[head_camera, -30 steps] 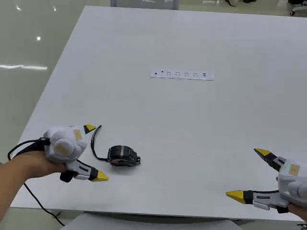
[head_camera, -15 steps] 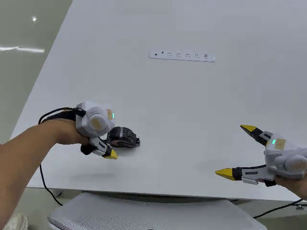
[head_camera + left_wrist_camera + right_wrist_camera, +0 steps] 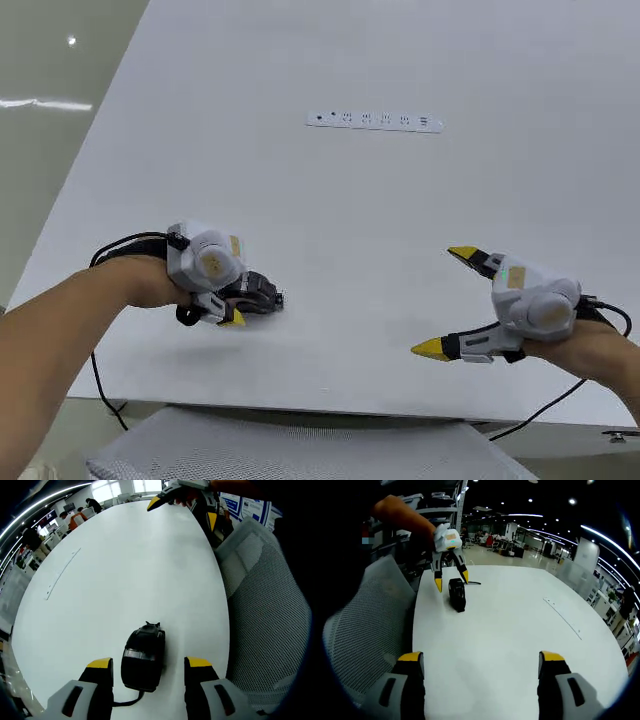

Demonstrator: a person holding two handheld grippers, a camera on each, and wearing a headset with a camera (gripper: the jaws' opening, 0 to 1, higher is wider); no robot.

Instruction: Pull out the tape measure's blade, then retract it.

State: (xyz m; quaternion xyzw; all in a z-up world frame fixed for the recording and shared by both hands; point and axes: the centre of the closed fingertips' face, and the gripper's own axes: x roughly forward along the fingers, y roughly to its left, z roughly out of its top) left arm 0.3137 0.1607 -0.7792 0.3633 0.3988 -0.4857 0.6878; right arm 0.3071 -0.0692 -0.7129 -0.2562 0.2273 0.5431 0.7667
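A black tape measure point(image 3: 258, 292) lies on the white table point(image 3: 350, 220) near its front left edge, blade fully in. My left gripper point(image 3: 240, 300) stands open astride it. In the left gripper view the case point(image 3: 143, 657) sits between the two yellow-tipped jaws of my left gripper point(image 3: 149, 663), with a small gap on each side. My right gripper point(image 3: 446, 301) hovers open over the front right of the table, nothing between its jaws. The right gripper view looks across the table from my right gripper point(image 3: 481, 656) to the tape measure point(image 3: 457, 594) and the left gripper point(image 3: 452, 581).
A white power strip point(image 3: 375, 121) lies flat in the middle of the table. A grey mesh chair point(image 3: 280, 450) stands just below the table's front edge. A black cord point(image 3: 127, 702) trails from the back of the tape measure.
My left gripper has moved right and now straddles the tape measure. My right gripper has drifted left and further onto the table. The head camera has also shifted.
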